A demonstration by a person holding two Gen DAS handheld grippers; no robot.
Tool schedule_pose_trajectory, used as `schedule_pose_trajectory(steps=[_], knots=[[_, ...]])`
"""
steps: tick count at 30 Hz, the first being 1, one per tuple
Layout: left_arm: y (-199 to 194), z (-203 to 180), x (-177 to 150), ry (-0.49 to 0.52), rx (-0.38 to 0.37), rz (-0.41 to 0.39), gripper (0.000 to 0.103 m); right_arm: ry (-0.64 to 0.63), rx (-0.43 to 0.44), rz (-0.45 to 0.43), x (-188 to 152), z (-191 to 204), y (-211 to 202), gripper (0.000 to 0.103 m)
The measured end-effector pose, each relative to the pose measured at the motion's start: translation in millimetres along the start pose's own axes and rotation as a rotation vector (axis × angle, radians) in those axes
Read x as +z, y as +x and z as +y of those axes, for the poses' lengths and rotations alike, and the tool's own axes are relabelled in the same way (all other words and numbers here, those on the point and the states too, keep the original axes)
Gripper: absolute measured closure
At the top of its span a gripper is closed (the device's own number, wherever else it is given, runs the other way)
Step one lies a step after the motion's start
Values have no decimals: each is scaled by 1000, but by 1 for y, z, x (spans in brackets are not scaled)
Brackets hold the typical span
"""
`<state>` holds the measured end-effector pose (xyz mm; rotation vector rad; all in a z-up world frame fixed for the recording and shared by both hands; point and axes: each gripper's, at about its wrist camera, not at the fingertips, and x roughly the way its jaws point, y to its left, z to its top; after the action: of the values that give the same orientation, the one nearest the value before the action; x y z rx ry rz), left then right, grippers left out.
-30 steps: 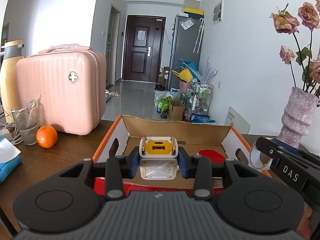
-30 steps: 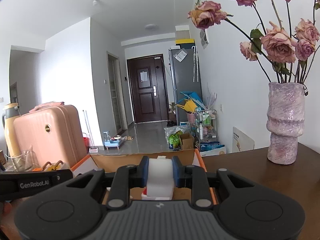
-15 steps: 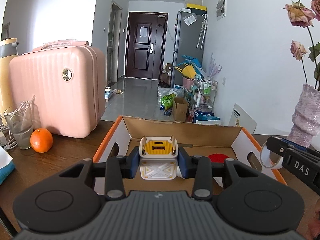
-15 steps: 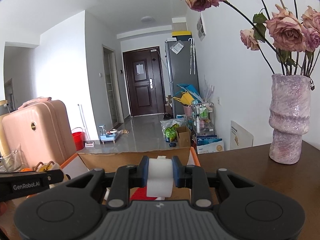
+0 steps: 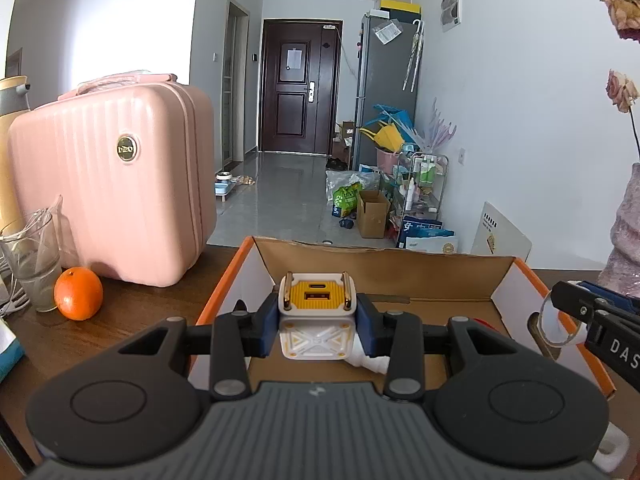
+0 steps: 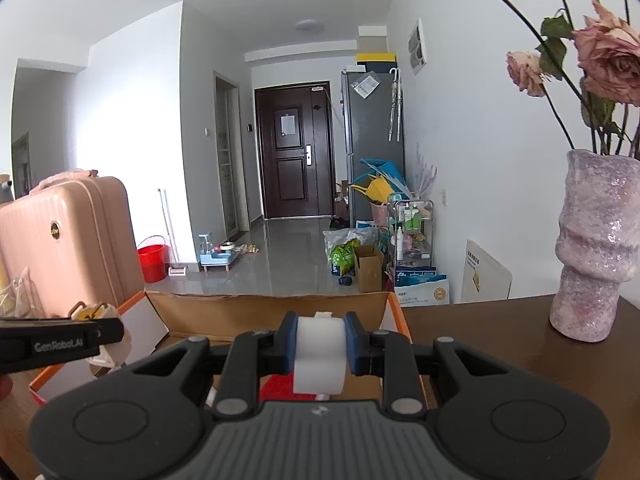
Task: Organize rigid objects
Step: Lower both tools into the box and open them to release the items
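The left tongs (image 5: 317, 330) grip the charger cube (image 5: 317, 316), the right tongs (image 6: 321, 345) grip a white roll (image 6: 319, 354), both over the cardboard box (image 5: 384, 270). Lower each gently, then release apart.

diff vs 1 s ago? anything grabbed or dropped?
Nothing grabbed or dropped. Both wrist views swung right to left, more suitcase and less vase in the left view. Left gripper stays shut on the charger, right gripper on the white roll, both over the cardboard box.
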<state>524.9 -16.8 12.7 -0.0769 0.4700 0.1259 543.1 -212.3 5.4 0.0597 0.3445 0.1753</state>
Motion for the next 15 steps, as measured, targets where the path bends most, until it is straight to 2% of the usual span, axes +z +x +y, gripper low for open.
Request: schedule_pose_trajectory(steps=[7, 8, 9, 10, 11, 12, 13, 15], knots=[[11, 0, -2, 16, -11, 30, 63, -14, 22, 39, -1, 0, 8, 79], [12, -1, -2, 18, -13, 35, 60, -13, 20, 46, -1, 0, 9, 79], [11, -1, -2, 22, -4, 31, 45, -12, 16, 53, -1, 0, 10, 79], [9, -1, -2, 25, -2, 21, 34, -12, 11, 60, -1, -1, 11, 69], [5, -1, -2, 25, -6, 2, 13, -11, 4, 64, -1, -1, 11, 59], [2, 0, -1, 23, 0, -14, 0, -11, -5, 64, -1, -2, 11, 38], [-2, 1, -1, 18, 14, -31, 0, -11, -11, 60, -1, -2, 10, 21], [-3, 2, 0, 15, 19, -27, 0, -6, -17, 51, -1, -4, 9, 10]])
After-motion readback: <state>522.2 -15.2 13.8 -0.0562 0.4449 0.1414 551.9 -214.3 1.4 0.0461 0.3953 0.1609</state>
